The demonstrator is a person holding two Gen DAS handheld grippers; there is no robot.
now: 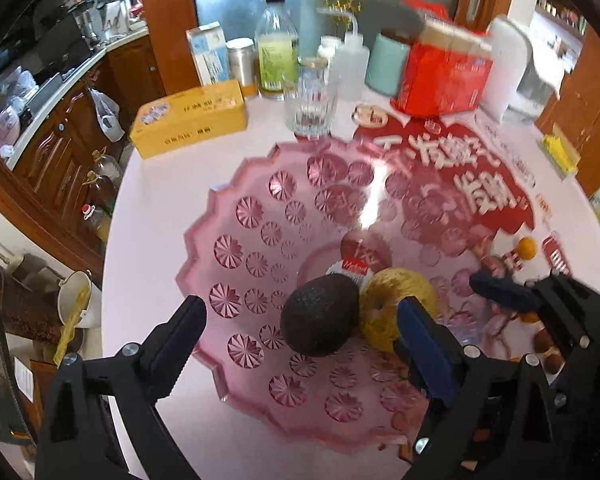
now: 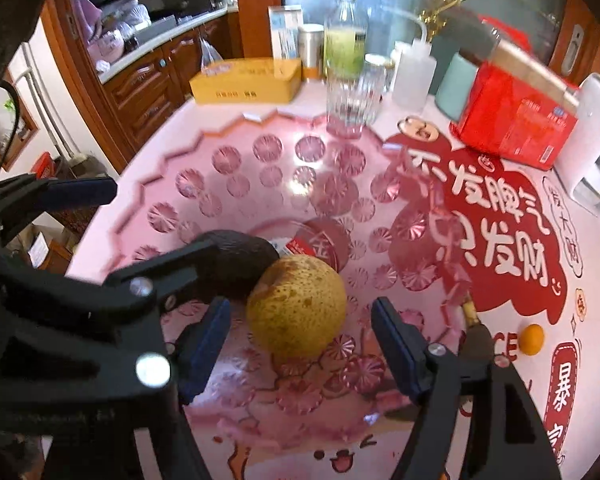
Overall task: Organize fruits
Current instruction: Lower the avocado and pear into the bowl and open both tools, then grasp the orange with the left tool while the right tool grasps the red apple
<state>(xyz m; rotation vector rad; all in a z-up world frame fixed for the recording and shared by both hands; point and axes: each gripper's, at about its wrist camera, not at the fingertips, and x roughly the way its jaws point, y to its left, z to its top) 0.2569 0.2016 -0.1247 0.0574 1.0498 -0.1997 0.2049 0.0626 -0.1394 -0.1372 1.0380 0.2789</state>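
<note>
The right claw [image 2: 300, 336], jaws parted and gripping nothing, is straddling the pear [image 2: 297, 307] in the pink dish [image 2: 236, 168]. The left claw [image 1: 300, 332], also released, is bracketing the avocado [image 1: 320, 314]. The small orange [image 2: 531, 339] is lying lower right on the tabletop [image 2: 580, 320], nearer the right claw.

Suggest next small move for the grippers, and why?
Probably send the right gripper toward the small orange on the table. The avocado and pear already sit in the pink dish, both grippers stand open off them, and the orange lies outside, nearer the right.
</note>
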